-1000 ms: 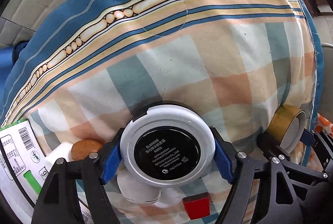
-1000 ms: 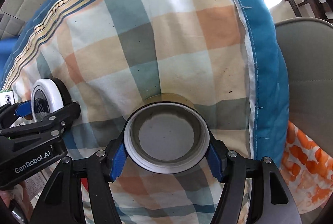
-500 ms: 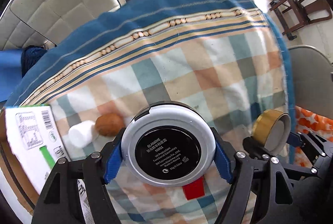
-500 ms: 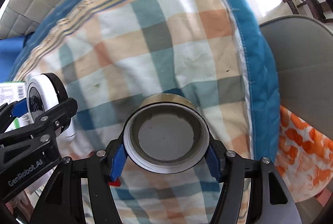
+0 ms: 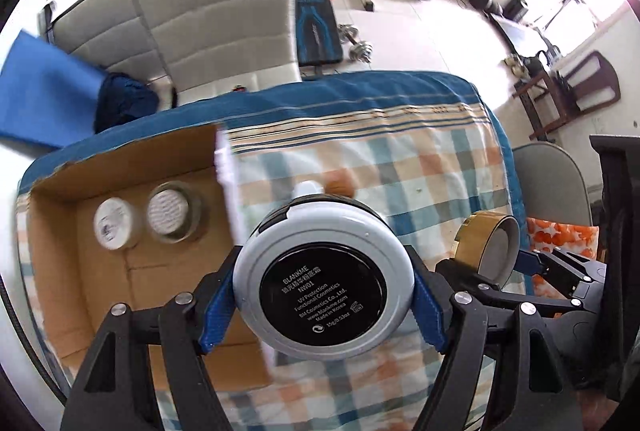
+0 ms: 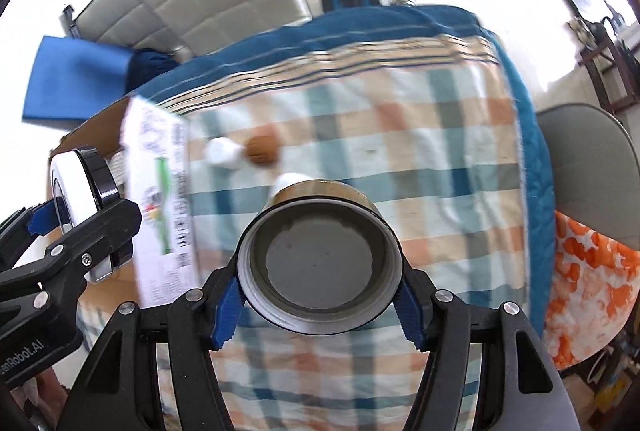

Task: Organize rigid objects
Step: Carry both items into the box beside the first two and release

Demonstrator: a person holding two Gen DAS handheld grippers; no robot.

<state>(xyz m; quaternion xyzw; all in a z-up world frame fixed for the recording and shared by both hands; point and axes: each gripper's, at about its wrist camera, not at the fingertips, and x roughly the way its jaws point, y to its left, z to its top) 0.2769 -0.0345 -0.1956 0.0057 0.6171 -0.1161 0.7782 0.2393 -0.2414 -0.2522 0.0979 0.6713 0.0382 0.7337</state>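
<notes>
My left gripper (image 5: 324, 295) is shut on a round white-and-black cosmetic compact (image 5: 323, 285), held in the air beside the right edge of an open cardboard box (image 5: 60, 271). Two round lidded items (image 5: 167, 211) lie inside the box. My right gripper (image 6: 319, 289) is shut on a gold tape roll (image 6: 318, 263), high above the checked cloth (image 6: 440, 159). The roll also shows in the left wrist view (image 5: 490, 245), and the compact shows in the right wrist view (image 6: 76, 187).
A brown round object (image 6: 262, 149) and a white cylinder (image 6: 222, 153) lie on the cloth beside the box. A grey chair (image 6: 592, 167) with an orange patterned cloth (image 6: 588, 283) stands to the right. A padded bench and barbell weights are behind the table.
Both grippers have risen well above the table with their objects. The left view has shifted left, so the open box and its contents have come into view.
</notes>
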